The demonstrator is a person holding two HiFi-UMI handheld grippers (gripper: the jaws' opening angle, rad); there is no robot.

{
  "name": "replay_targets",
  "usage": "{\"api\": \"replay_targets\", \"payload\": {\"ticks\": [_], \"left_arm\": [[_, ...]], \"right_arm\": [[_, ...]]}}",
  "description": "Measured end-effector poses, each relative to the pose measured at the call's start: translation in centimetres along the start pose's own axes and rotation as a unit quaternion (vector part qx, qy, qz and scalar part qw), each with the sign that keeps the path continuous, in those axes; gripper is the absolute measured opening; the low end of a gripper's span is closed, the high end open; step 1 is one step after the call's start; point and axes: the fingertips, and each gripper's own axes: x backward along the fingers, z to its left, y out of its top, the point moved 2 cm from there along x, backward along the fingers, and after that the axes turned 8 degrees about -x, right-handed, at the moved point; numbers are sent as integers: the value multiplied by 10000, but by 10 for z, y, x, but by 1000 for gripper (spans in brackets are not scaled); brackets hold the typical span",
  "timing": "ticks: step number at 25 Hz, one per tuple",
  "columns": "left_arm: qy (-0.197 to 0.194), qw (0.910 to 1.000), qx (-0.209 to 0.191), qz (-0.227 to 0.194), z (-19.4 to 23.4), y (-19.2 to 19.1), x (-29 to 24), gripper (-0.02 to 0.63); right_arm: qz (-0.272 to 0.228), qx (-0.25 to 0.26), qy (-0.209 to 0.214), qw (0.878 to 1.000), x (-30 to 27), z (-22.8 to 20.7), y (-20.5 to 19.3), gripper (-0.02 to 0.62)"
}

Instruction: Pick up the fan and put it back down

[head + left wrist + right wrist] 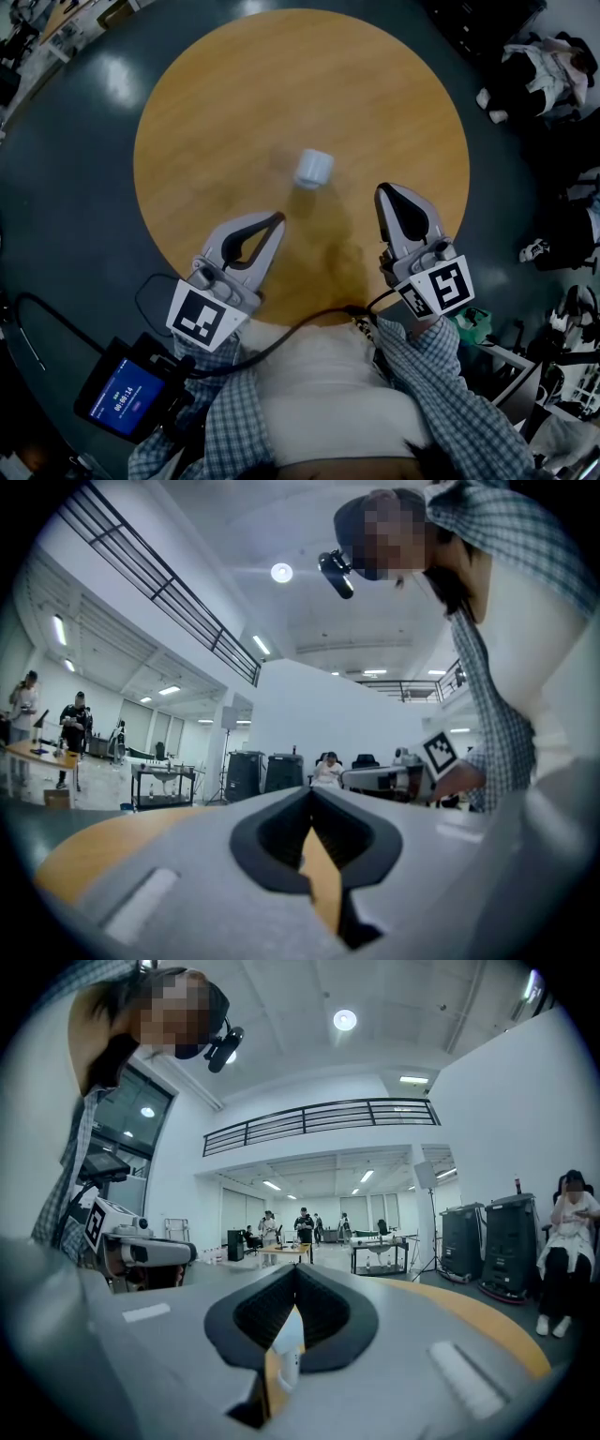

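The fan (313, 169) is a small white cylinder-like object standing near the middle of the round wooden table (206, 112). My left gripper (278, 217) is over the table's near part, below and left of the fan, jaws shut with nothing in them. My right gripper (382, 190) is to the fan's right and a little nearer, also shut and holding nothing. In the right gripper view (296, 1267) a sliver of the white fan (286, 1354) shows through the slot below the closed tips. The left gripper view (311, 791) shows only table wood through its slot.
A handheld device with a blue screen (127, 398) hangs at lower left, with a black cable (56, 323) trailing to it. Black equipment cases (487, 1241) and a seated person (562, 1241) are beyond the table. More people stand at a far table (286, 1232).
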Motion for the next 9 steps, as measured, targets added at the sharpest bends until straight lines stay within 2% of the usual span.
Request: {"api": "replay_targets", "payload": {"ticks": [9], "left_arm": [[-13,10000,32,19,-1,-2,0,-2]], "right_arm": [[142,164,107,9997,-1,5,-8,5]]}}
